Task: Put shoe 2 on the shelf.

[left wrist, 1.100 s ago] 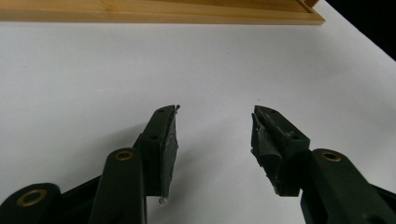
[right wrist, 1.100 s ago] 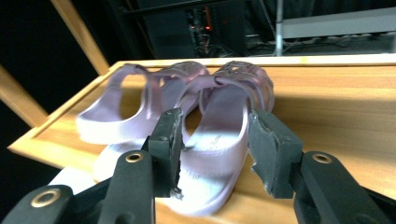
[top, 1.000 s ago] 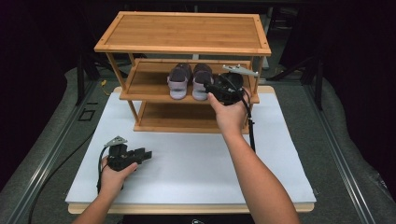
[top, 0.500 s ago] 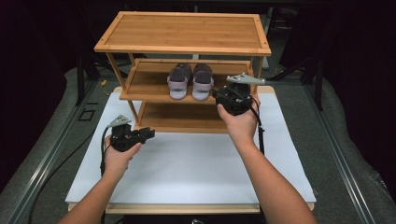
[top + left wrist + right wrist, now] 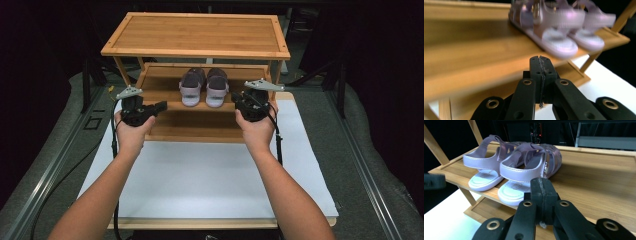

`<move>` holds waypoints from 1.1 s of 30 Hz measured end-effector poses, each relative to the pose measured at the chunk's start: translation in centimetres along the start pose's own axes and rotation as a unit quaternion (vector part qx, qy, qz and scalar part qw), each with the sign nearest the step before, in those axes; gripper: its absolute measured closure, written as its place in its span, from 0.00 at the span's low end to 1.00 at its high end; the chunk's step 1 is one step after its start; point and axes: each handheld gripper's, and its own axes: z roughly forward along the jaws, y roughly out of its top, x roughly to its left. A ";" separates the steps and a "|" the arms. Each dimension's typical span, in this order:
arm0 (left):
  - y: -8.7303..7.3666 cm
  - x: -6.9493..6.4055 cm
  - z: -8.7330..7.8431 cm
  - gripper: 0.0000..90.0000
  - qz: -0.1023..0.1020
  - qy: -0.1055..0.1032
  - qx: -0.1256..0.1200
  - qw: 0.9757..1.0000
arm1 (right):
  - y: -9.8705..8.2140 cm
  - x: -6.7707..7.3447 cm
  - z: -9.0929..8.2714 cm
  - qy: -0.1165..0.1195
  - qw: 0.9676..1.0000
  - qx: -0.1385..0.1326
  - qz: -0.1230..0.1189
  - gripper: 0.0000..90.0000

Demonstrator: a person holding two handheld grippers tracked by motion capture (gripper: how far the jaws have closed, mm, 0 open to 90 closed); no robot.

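On the middle shelf of the bamboo shoe rack stands a pair of lilac children's sandals, side by side and touching, heels toward me at the shelf's front edge. My left hand-held gripper hangs at the left end of that shelf's front edge, well apart from the sandals; its jaws have just been closing and now meet pad to pad with nothing between them, as the left gripper view shows. My right hand-held gripper sits at the right end of the same edge, near the right sandal but not touching it; its jaws have likewise just closed on nothing and stand together. Below, the rack rests on a white surface with a wooden front edge.
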 end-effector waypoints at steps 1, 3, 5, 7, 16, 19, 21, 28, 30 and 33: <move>0.4 -0.1 0.3 1.00 -0.001 0.003 0.000 1.000 | 0.0 -0.2 0.3 -0.001 1.000 0.001 0.001 1.00; 1.1 -0.3 0.9 1.00 0.001 0.016 0.000 1.000 | -0.1 -0.3 0.5 -0.003 1.000 0.001 0.004 1.00; 1.6 -0.4 1.5 1.00 0.004 0.024 -0.002 1.000 | -0.1 -0.4 0.8 -0.008 1.000 0.001 0.005 1.00; 2.2 -0.6 2.6 1.00 0.005 0.036 0.002 0.999 | -0.1 -0.7 1.4 -0.019 1.000 0.005 0.013 1.00; 2.3 -0.4 5.1 1.00 -0.016 0.043 0.020 0.999 | 0.1 -1.7 3.5 -0.015 0.998 0.028 0.052 1.00; 2.3 0.1 5.9 1.00 -0.032 0.040 0.025 0.998 | 0.2 -1.8 4.3 -0.020 0.997 0.036 0.062 1.00; 2.4 0.1 6.1 1.00 -0.022 0.041 0.031 0.998 | 0.1 -1.7 4.7 -0.016 0.997 0.041 0.064 1.00; 2.3 0.0 6.6 1.00 -0.029 0.032 0.037 0.998 | -0.2 -0.7 5.7 -0.022 0.997 0.039 0.061 1.00; 2.3 -0.3 6.8 1.00 -0.025 0.032 0.038 0.998 | -0.3 -0.5 5.9 -0.019 0.997 0.046 0.067 1.00; 2.4 -0.6 7.0 1.00 -0.028 0.028 0.040 0.998 | -0.3 -0.2 6.1 -0.017 0.997 0.041 0.063 1.00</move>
